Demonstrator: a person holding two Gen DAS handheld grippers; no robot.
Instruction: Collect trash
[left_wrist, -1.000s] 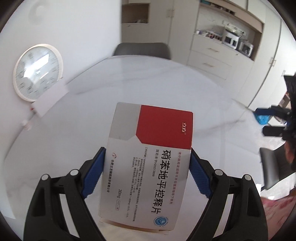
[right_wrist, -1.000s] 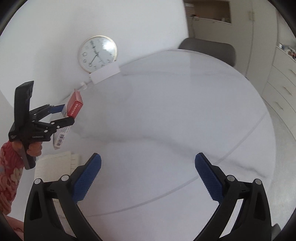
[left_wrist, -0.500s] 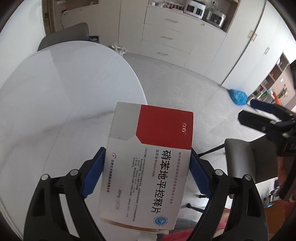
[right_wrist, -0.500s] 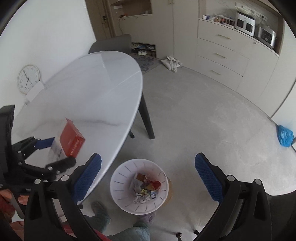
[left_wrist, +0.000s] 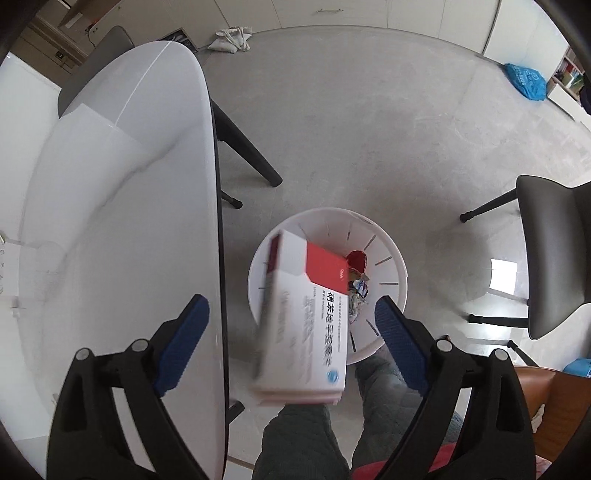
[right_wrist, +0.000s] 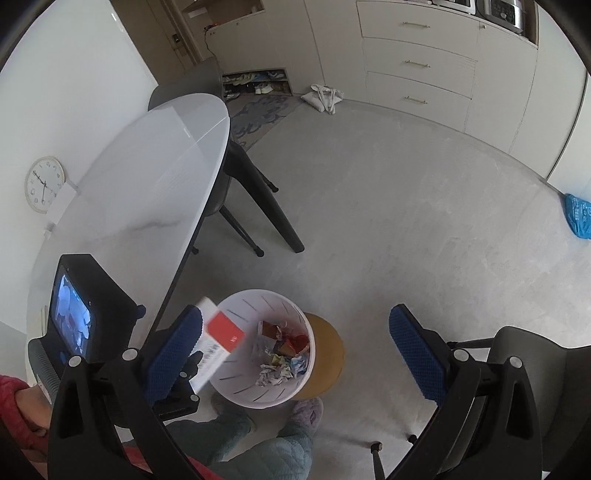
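Both my jaws are standing wide: the left gripper (left_wrist: 291, 317) is gripping nothing, the box (left_wrist: 306, 317) blurring loose between its pads, long axis pointing ahead, over the bin (left_wrist: 400, 280); the right gripper (right_wrist: 295, 350) is empty.

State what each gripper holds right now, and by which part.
Nothing. The left gripper has its jaws open, with the blurred medicine box loose between them above the trash bin. The right gripper is open, empty.

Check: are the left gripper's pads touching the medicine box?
Apart. Left wrist view shows the left gripper open, gaps both sides of the blurred medicine box above the bin.
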